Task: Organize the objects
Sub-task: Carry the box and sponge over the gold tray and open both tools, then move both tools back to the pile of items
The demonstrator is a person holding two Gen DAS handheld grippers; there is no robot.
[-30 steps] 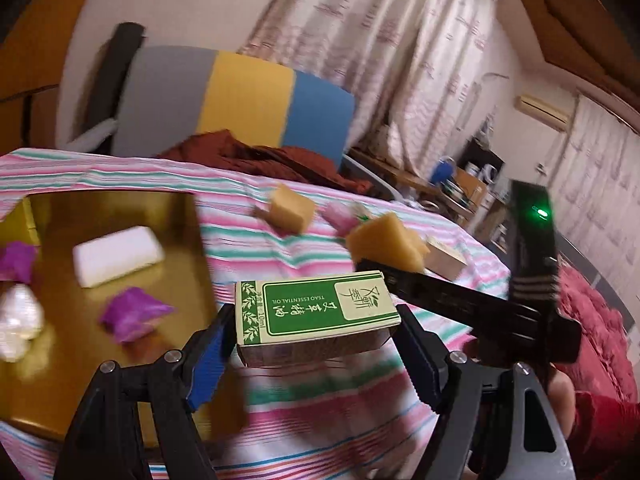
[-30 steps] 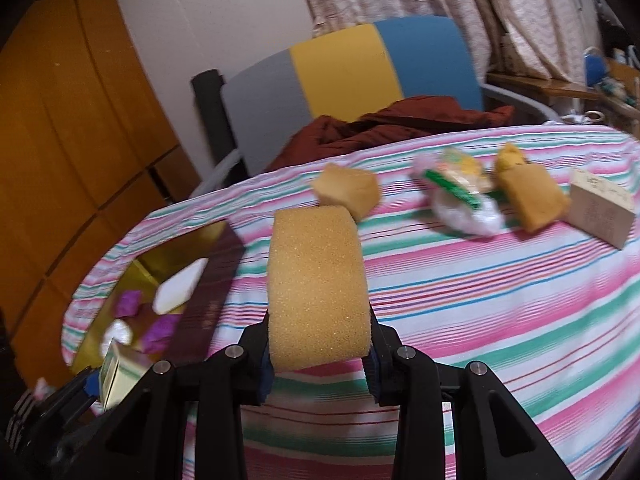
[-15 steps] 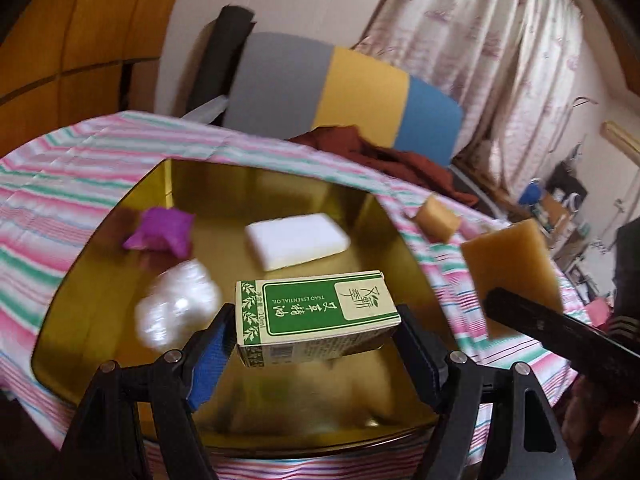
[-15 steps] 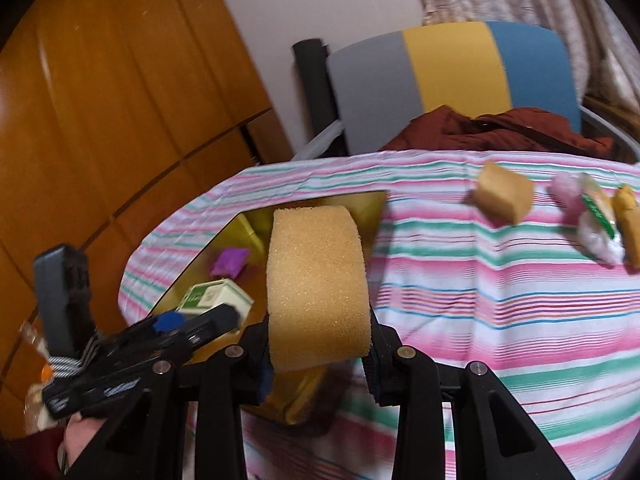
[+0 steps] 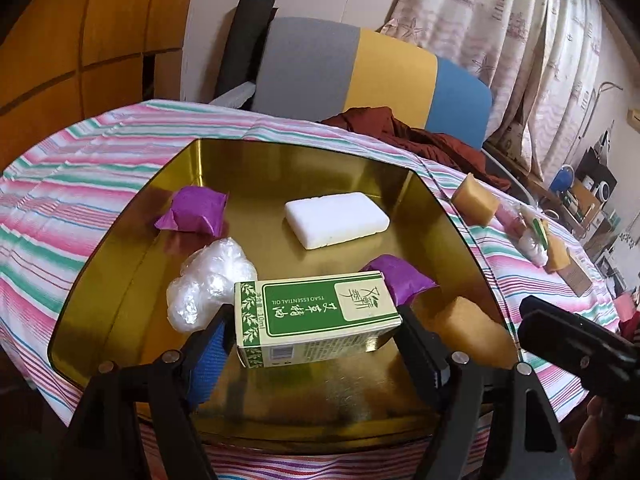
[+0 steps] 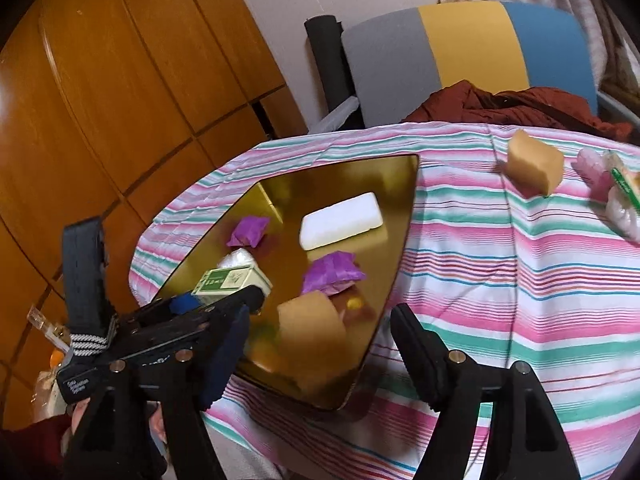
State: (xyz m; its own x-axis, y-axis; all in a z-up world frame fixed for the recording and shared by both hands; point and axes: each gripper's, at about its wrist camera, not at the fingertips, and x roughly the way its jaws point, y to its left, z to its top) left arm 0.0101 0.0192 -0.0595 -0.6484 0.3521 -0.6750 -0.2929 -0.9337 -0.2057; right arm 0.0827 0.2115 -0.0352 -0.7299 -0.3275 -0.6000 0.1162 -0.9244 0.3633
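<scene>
The green-and-cream essential oil box point(image 5: 318, 316) sits lengthwise between the pads of my left gripper point(image 5: 316, 344), held just above the floor of the gold tray point(image 5: 120, 280); the pads look pressed to its two ends, so I count it as grasped, not yet set down. Beside it, at the tray's near right corner, lies the tan sponge point(image 6: 310, 326) that my right gripper point(image 6: 320, 344) has just let go: those jaws have just been opening and now stand wide and empty, the sponge lying free ahead of them, blurred, so I cannot tell whether it has settled.

Around these, the tray already holds a white soap bar point(image 5: 336, 220), two purple wrapped packets point(image 5: 194, 210) and a crumpled clear plastic bundle point(image 5: 210, 280). Out on the striped tabletop point(image 6: 500, 280), well apart from the tray, another tan sponge block point(image 6: 534, 168) and some wrapped items point(image 6: 616, 196) wait to be gathered.

So I judge the step in hand to be dropping both carried things into the tray, half done. Next I should lower the box onto a bare patch between the plastic bundle and the nearer purple packet, open the left gripper, then draw both grippers back without nudging the sponge and go for the things left on the cloth.
</scene>
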